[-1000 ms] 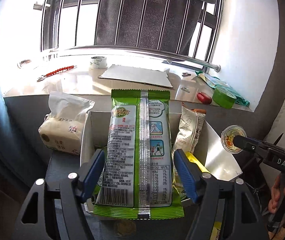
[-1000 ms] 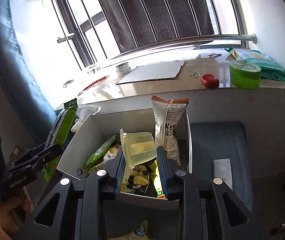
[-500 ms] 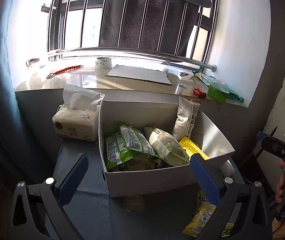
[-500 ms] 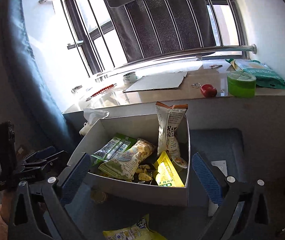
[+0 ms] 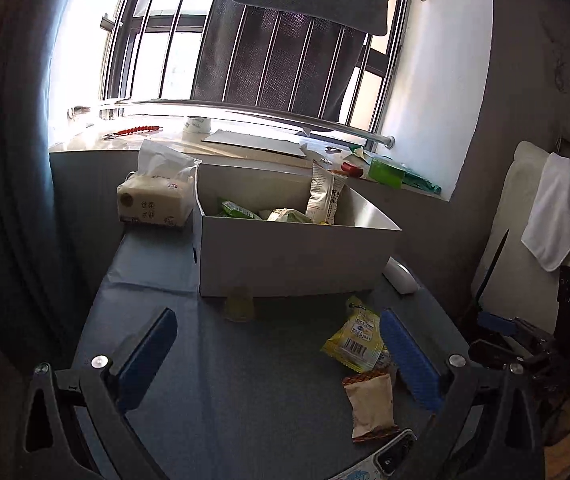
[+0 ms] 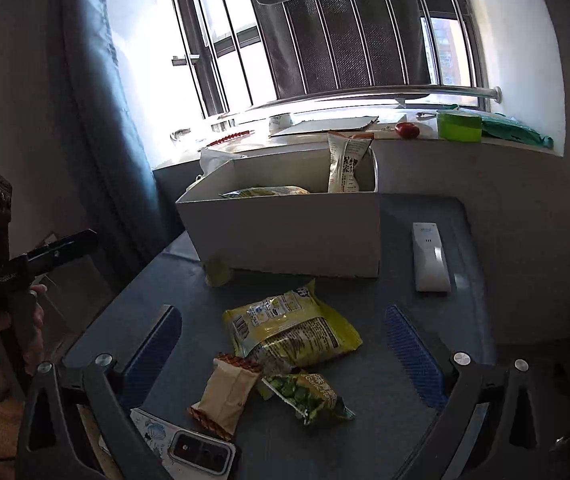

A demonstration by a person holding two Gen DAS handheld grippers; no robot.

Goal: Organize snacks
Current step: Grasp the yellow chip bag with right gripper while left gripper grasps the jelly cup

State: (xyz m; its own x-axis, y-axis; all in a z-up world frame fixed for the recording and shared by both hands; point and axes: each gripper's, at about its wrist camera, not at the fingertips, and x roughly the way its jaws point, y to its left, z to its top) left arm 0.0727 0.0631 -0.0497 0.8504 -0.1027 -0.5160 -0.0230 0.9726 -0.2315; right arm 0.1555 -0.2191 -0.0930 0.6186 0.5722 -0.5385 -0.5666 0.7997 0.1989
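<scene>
A white box (image 5: 293, 256) (image 6: 285, 232) on the grey table holds several snack packs, one standing upright (image 5: 325, 196) (image 6: 347, 162). In front of it lie a yellow pack (image 6: 291, 330) (image 5: 355, 342), a beige pack with red ends (image 6: 227, 396) (image 5: 371, 406), a small green pack (image 6: 309, 394) and a small jelly cup (image 5: 239, 306) (image 6: 217, 272). My left gripper (image 5: 281, 360) is open and empty over the table's near left. My right gripper (image 6: 283, 354) is open and empty, above the loose packs.
A tissue pack (image 5: 153, 202) stands left of the box. A white remote (image 6: 429, 256) lies right of it. A phone (image 6: 189, 450) sits at the near edge. The windowsill (image 6: 365, 130) behind holds green tape, cardboard and small items.
Both grippers let go of their packs into the box, opened wide and pulled back toward the table's near edge. The loose packs on the table came into view.
</scene>
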